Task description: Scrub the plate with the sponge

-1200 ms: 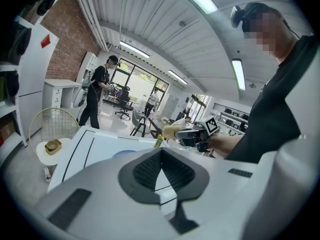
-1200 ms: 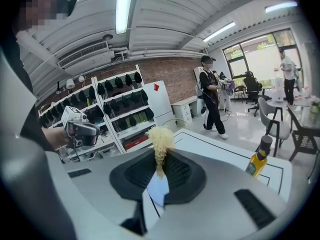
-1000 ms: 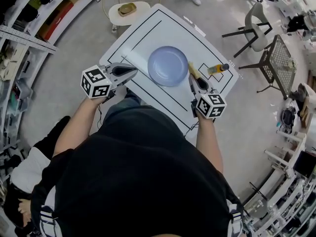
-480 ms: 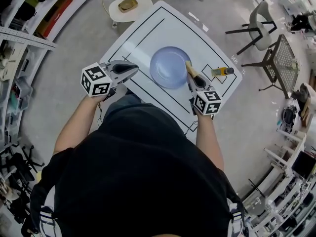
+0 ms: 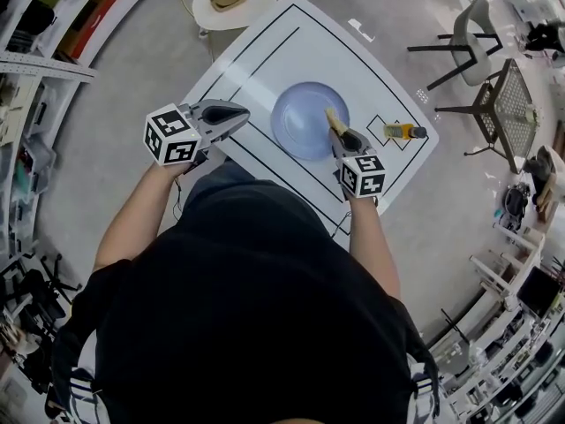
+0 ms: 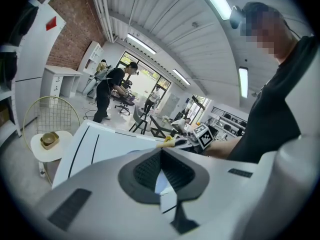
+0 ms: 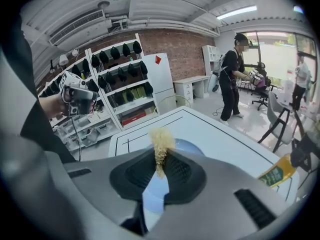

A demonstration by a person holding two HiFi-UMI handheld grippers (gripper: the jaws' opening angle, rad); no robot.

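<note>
Round, glossy pale-blue plate [image 5: 303, 117] mid-table, white table [image 5: 265, 51] ruled with black lines, right gripper [image 5: 339, 133] clamped on frayed straw-yellow fibrous sponge [image 5: 332, 119] over the plate's right part, left gripper [image 5: 242, 114] closed, empty, left of the plate, yellow bottle [image 5: 402, 132] at right, label unreadable

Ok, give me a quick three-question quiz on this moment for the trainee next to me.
1. True or false: the left gripper holds the sponge.
2. In the head view, the sponge's free end is: A) over the plate; B) under the plate; C) against the left gripper.
3. Fill in: the left gripper's fingers are ____.
Key: 1 false, it sits in the right gripper; 2 A; 3 shut, with nothing between them.
</note>
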